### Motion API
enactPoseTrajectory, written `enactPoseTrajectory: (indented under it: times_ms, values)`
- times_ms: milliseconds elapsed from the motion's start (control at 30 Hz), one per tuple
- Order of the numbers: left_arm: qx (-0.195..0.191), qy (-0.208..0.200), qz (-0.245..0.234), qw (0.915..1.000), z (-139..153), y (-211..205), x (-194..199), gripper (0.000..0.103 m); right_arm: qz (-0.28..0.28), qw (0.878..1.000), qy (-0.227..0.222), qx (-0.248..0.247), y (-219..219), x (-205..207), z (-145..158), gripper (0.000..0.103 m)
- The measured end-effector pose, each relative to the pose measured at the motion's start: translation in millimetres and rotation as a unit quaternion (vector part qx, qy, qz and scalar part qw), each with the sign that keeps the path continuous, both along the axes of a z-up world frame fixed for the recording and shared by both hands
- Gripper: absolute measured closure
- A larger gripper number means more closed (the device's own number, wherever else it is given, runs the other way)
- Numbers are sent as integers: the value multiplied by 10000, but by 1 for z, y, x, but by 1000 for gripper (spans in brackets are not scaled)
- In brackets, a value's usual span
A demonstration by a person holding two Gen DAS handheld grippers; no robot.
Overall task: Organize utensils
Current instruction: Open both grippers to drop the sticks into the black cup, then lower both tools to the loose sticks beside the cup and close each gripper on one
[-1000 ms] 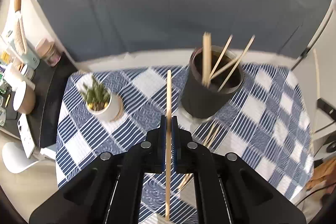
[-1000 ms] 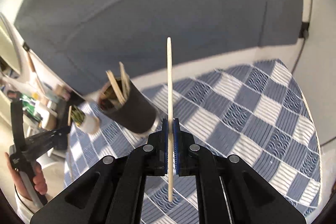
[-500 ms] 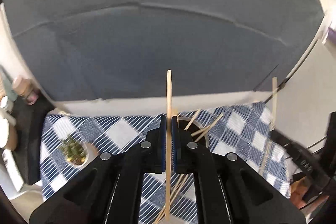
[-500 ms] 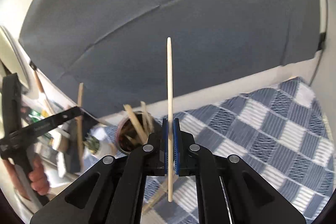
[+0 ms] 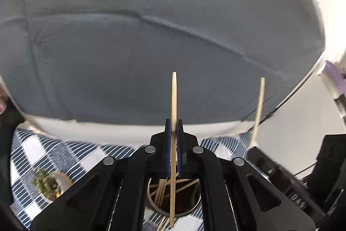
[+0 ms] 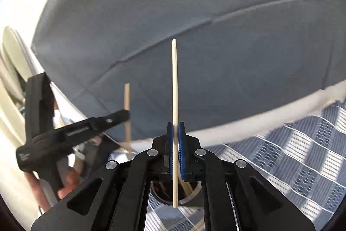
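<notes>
1. Left gripper [image 5: 173, 140]: jaws narrow, clamped on 1 wooden chopstick [image 5: 173, 101] between the blue pads [image 5: 167, 148], stick upright, tip well above the fingers, lower end hanging over the mouth of the dark holder [image 5: 192, 207].
2. Right gripper [image 6: 175, 142]: jaws narrow, pinching 1 pale chopstick [image 6: 174, 79], likewise upright, lower end hanging over the same cup's opening, seen in the right wrist view at [image 6: 190, 199].
3. Inside the holder: several chopsticks [image 5: 161, 189] leaning at mixed angles; count unclear, perhaps 4 or more.
4. On the cloth just in front of the holder: a few loose sticks [image 5: 163, 223], partly hidden by the gripper body.
5. Under everything: blue-and-white checked tablecloth [image 6: 302, 161].
6. At lower left of the left wrist view: small potted plant [image 5: 46, 184] in a white pot, blurred, standing on the cloth, apart from the holder.
7. Behind the table: grey-blue sofa back [image 5: 151, 36] filling most of both views.
8. In the right wrist view, left side: the other gripper with its stick, and a hand [image 6: 64, 183] on its grip.
</notes>
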State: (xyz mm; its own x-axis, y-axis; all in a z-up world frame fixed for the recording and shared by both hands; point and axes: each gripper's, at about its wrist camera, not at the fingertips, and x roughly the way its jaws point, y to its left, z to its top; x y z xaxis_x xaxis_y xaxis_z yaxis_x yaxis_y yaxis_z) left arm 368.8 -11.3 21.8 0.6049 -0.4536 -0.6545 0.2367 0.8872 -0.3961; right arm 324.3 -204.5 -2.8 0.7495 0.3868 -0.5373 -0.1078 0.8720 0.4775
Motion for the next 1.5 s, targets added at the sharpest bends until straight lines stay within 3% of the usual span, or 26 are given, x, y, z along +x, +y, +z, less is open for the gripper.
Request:
enactPoseTrajectory:
  times_ms: [333,433,533,700,867,933,1000,1067,1133,1167,1200,1233,1267,1333,1467,1500]
  values:
    - [-344,-580,-79,9977,-35,-3,12,98,93,9973,-551,-481,28,6,-41,98]
    - [-722,-558,-252,9955,-48,0,13,98,182,9974,-530,-456,31,7,-57,98]
    - [-759,-501,-307,9954,-57,-3,10,98,321,9978,-450,-363,33,7,-67,98]
    - [-380,-633,-337,9967,-65,-10,-3,98,338,9975,-434,-438,37,-3,-73,98]
    - [-271,-707,-253,9968,-60,-7,-16,97,243,9972,-348,-618,34,-16,-70,94]
    - [-212,-770,-176,9966,-55,-2,-23,81,201,9971,-296,-667,29,-21,-65,94]
    - [-233,-820,-59,9963,-48,4,-32,70,99,9974,-291,-648,21,-27,-60,82]
    - [-391,-747,-112,9964,-45,9,-41,67,134,9989,-226,-376,11,-32,-59,62]
    - [-359,-744,-207,9964,-40,9,-53,62,123,9993,-174,-298,5,-41,-56,60]
    - [-334,-752,-227,9964,-39,9,-60,58,104,9991,-186,-376,5,-47,-54,49]
    - [-276,-766,-249,9964,-38,9,-67,47,92,9988,-205,-429,4,-52,-53,41]
    - [-236,-789,-264,9963,-38,9,-75,40,51,9989,-200,-414,2,-60,-53,27]
    - [-228,-772,-269,9964,-38,8,-81,39,44,9993,-155,-331,0,-66,-54,17]
    - [-203,-667,-334,9970,-42,6,-95,32,147,9997,-16,-212,-2,-76,-57,17]
    - [120,-615,-218,9978,-50,0,-119,23,1,9985,62,-535,1,-103,-62,14]
    - [143,-562,-172,9982,-54,1,-126,16,-20,9979,95,-633,2,-110,-65,14]
